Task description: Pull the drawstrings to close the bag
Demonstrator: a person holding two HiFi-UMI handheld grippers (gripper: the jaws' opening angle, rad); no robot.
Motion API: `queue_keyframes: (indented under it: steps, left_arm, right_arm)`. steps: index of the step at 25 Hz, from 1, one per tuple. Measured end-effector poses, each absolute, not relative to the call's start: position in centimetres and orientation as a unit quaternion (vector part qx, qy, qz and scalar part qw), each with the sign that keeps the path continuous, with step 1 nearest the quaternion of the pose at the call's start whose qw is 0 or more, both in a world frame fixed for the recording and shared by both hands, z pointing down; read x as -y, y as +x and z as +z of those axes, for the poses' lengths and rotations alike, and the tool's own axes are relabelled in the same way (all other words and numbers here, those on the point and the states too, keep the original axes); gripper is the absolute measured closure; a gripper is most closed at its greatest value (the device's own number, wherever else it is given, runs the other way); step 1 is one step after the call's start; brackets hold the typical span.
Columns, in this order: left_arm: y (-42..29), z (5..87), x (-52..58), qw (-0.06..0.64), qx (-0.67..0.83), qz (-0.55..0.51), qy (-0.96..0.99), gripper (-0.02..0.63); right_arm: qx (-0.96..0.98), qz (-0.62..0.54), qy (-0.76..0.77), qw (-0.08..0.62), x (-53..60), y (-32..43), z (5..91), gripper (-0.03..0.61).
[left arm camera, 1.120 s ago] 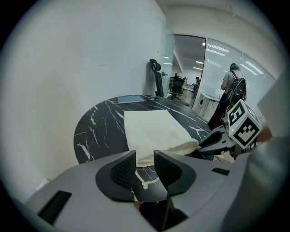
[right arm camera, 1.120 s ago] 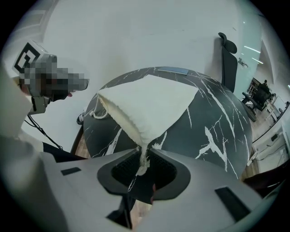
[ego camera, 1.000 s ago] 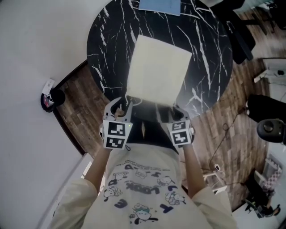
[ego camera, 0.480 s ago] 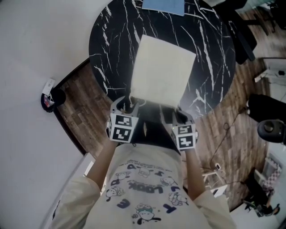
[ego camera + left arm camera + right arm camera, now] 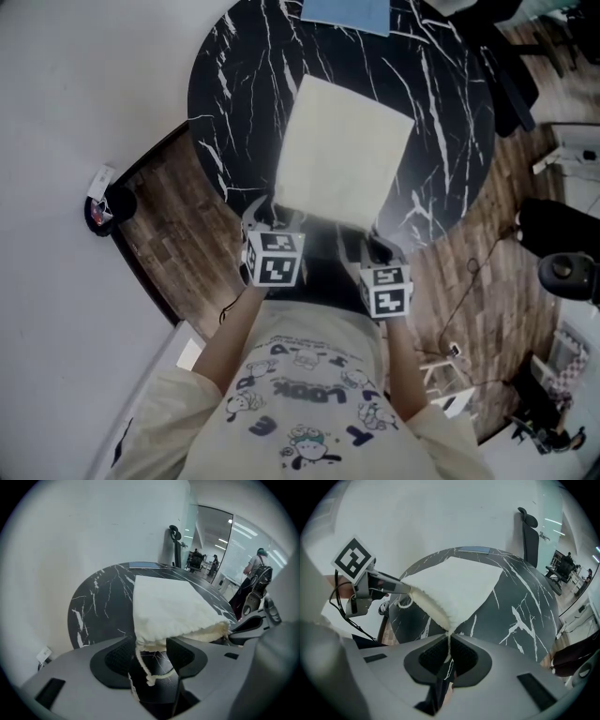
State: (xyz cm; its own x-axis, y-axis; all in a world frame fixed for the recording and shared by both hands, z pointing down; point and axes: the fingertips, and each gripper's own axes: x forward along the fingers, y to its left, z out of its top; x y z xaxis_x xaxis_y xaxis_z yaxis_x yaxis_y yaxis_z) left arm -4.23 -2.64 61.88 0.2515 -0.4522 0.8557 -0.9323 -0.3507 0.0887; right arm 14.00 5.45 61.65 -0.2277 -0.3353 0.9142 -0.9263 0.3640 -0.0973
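Closing this cream cloth bag comes down to the two cords at its mouth. The bag lies flat on the round black marbled table, with its mouth facing you at the near edge. Your right gripper is clamped on the right drawstring just where it leaves the gathered corner, so that side looks ready. Your left gripper has just been spreading its jaws and stands wide. The left drawstring hangs loose between the pads, knotted end dangling, pressed by neither. By the look of it, the bag is light, limp cotton that will likely slide on the smooth top rather than resist, and the cord is thin and soft. Take it close to the hem, above the knot, so it cannot slip free, and draw both sides apart evenly.
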Motion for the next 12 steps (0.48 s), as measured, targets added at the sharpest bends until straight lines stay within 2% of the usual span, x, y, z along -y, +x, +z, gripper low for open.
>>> queue_keyframes:
  steps: [4, 5, 6, 7, 12]
  left_arm:
    - [-4.9, 62.5, 2.9, 0.321, 0.481, 0.397, 0.713, 0.37]
    - [-4.9, 62.6, 2.8, 0.323, 0.474, 0.401, 0.714, 0.412]
    - [-5.0, 62.6, 2.6, 0.323, 0.467, 0.404, 0.717, 0.482]
    - [-5.1, 62.5, 2.4, 0.321, 0.459, 0.408, 0.721, 0.499]
    - [-5.3, 62.1, 1.0, 0.309, 0.389, 0.44, 0.748, 0.498]
  right_arm:
    - [0.698, 0.349, 0.458, 0.425, -5.3, 14.3, 61.8, 0.552]
    - [0.697, 0.349, 0.46, 0.424, -5.3, 14.3, 61.8, 0.552]
    - [0.696, 0.35, 0.461, 0.425, -5.3, 14.4, 61.8, 0.552]
    - [0.696, 0.35, 0.461, 0.426, -5.3, 14.4, 61.7, 0.552]
    - [0.696, 0.344, 0.463, 0.427, -5.2, 14.8, 61.6, 0.552]
